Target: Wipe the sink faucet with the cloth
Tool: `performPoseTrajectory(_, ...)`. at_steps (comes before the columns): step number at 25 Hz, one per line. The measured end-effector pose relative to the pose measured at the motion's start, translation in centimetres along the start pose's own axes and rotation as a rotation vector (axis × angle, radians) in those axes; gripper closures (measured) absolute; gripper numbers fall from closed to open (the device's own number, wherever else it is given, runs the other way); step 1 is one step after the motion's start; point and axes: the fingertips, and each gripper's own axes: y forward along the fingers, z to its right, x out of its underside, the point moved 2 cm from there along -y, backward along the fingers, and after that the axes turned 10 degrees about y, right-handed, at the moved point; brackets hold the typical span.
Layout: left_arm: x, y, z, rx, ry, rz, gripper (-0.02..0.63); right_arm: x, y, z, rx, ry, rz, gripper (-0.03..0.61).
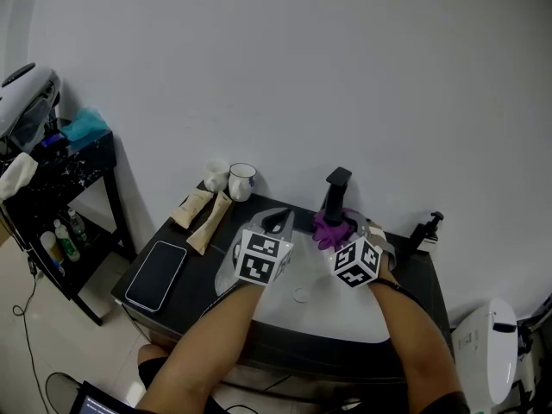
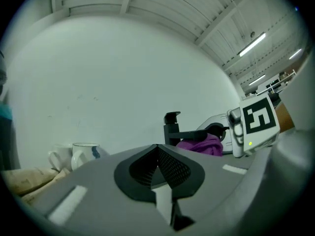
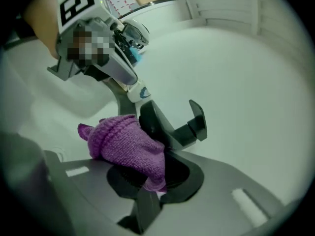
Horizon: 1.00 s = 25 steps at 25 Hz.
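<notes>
Cloth [image 3: 129, 145] is being pinched in the right gripper [image 3: 149, 177]. Its jaws are clamping a fold while the rest is bulging out ahead as a soft purple knitted wad. The wad is pressing against the black faucet [image 3: 179, 131], low on the column where the spout is branching off, above the white sink [image 1: 345, 304]. In the left gripper view it is showing just under the spout, touching it. The left gripper [image 2: 160, 173] is hanging beside the faucet on the person's left, over the basin. Its jaws are pressed together with nothing between them, and it is taking no part in the contact.

By my reading, the wiping step itself is in hand: cloth is meeting faucet, but only a small patch is being covered. The next move is calling for a rub along the spout and up the column toward the top block. The pinch needs to be firm enough that the wad is not slipping free, and the pressure light enough that nothing is getting knocked.

The faucet is looking matt black and angular, a square-edged column with a flat spout. I cannot tell whether any dirt or water is lying on it.
</notes>
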Motion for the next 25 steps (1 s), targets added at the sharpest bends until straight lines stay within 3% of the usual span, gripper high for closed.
performPoseTrajectory(3, 0.1, 0.5, 0.0, 0.010, -0.001, 0.007, 0.597, 0.2, 1.9, 0.6, 0.101, 0.075, 0.010, 0.529)
performPoseTrajectory(8, -0.1, 1.3, 0.1, 0.025, -0.014, 0.029, 0.597, 0.2, 3.0, 1.2, 0.171, 0.220, 0.014, 0.526)
performPoseTrajectory(16, -0.1, 1.6, 0.0, 0.027, -0.023, 0.042, 0.597, 0.3, 3.4, 0.6, 0.230, 0.087, -0.014, 0.528)
performPoseTrajectory(21, 0.0, 1.7, -0.2, 0.022, -0.015, 0.038, 0.597, 1.2, 3.9, -0.8, 0.171, 0.040, -0.066, 0.528)
performPoseTrajectory(25, 0.2, 1.7, -0.4, 0.018, -0.007, 0.024, 0.597, 2.7, 4.6, -3.4, 0.028, 0.029, -0.165, 0.528)
